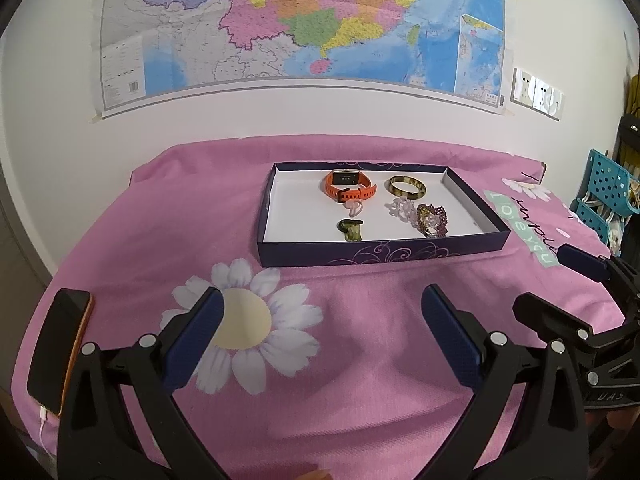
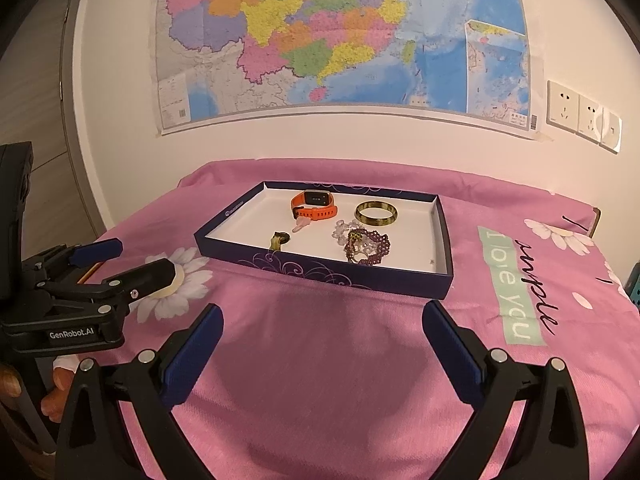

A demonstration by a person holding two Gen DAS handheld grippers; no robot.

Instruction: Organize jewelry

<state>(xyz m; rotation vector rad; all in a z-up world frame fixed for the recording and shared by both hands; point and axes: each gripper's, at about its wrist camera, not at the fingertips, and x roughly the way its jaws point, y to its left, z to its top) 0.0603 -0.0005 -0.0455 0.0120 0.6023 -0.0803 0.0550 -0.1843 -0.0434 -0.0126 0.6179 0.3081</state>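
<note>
Left wrist view: left gripper (image 1: 322, 320) held low over pink cloth (image 1: 120, 232), fingers spread wide, nothing between them; navy tray (image 1: 380, 252) ahead, near centre of cloth; inside it orange watch (image 1: 349, 186) at back, amber bangle (image 1: 405, 186) to its right, clear bead piece (image 1: 400, 207) and purple beaded piece (image 1: 431, 220) touching at front right, small green item (image 1: 351, 230) near front wall, pale pink bit (image 1: 354, 209) just below watch strap; phone (image 1: 58, 348) w/ cable at left edge of cloth; right gripper (image 1: 580, 280) entering frame at right, apart from tray. Right wrist view: right gripper (image 2: 322, 344) likewise spread wide and empty, hovering short of tray's (image 2: 320, 272) near wall; left gripper (image 2: 120, 260) visible at left, fingers parted, over daisy print; watch (image 2: 314, 205), bangle (image 2: 376, 215), purple piece (image 2: 368, 246) and green item (image 2: 279, 239) all inside tray, none on cloth. Judgement: every piece seen is in the tray, so either sorting within tray is pending or task is at or near its end; cannot tell which. Next move, if any: reach in over the near wall, separate tangled clear and purple pieces; needs fine pinch, small loose items prob. slippery, beads apt to snag.
</note>
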